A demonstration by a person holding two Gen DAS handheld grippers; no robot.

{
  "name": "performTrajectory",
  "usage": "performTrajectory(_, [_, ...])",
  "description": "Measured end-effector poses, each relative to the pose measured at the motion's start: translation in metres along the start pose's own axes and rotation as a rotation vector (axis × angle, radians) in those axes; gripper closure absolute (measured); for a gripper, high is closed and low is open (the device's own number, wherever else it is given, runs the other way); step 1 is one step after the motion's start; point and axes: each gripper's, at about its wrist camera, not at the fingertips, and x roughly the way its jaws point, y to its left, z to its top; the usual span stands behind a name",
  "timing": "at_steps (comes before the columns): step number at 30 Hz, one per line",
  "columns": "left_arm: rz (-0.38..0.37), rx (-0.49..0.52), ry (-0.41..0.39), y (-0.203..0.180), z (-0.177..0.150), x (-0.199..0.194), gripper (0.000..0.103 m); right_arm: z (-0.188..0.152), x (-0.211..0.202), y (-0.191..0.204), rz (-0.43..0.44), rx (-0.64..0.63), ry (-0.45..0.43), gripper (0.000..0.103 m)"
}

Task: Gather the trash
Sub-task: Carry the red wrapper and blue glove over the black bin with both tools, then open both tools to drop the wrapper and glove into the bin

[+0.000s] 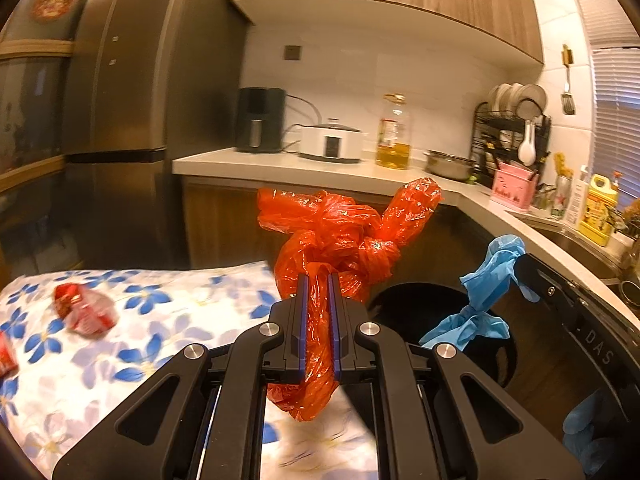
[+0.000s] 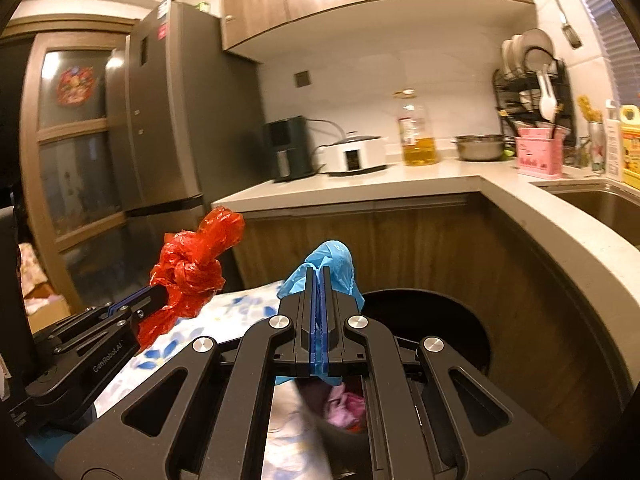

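Observation:
My left gripper (image 1: 319, 280) is shut on a knotted red plastic bag (image 1: 344, 232) and holds it up over the right edge of the floral-cloth table (image 1: 168, 320). It also shows in the right wrist view (image 2: 192, 272). My right gripper (image 2: 319, 272) is shut on a crumpled blue glove (image 2: 332, 260) above the black trash bin (image 2: 460, 320). The glove also shows in the left wrist view (image 1: 486, 288), with the bin (image 1: 424, 300) below it. Pink trash (image 2: 346, 406) lies inside the bin. A red crumpled wrapper (image 1: 84, 308) and another red piece (image 1: 6, 354) lie on the table.
A white L-shaped counter (image 1: 280, 168) runs behind and to the right, with an air fryer (image 1: 260, 120), cooker (image 1: 332, 142), oil bottle (image 1: 394, 134), pot (image 1: 448, 164), dish rack (image 1: 512, 128) and sink (image 2: 600, 208). A steel fridge (image 1: 132, 80) stands at the left.

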Motion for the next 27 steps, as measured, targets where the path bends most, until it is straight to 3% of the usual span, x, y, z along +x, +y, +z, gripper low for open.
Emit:
performTrajectory(10, [-0.143,0.065,0.042,-0.049,-0.008,0.035,0.094,0.0,0.006,-0.041,-0.068,0.031,0.017,0.101])
performTrajectory(23, [-0.195,0.098,0.091,-0.065,-0.019,0.058,0.09,-0.005,0.024,-0.059,-0.082,0.05,0.057,0.101])
performTrajectory(27, [-0.204,0.092,0.093,-0.063,-0.02,0.06,0.071,-0.009,0.03,-0.061,-0.08,0.059,0.08,0.1])
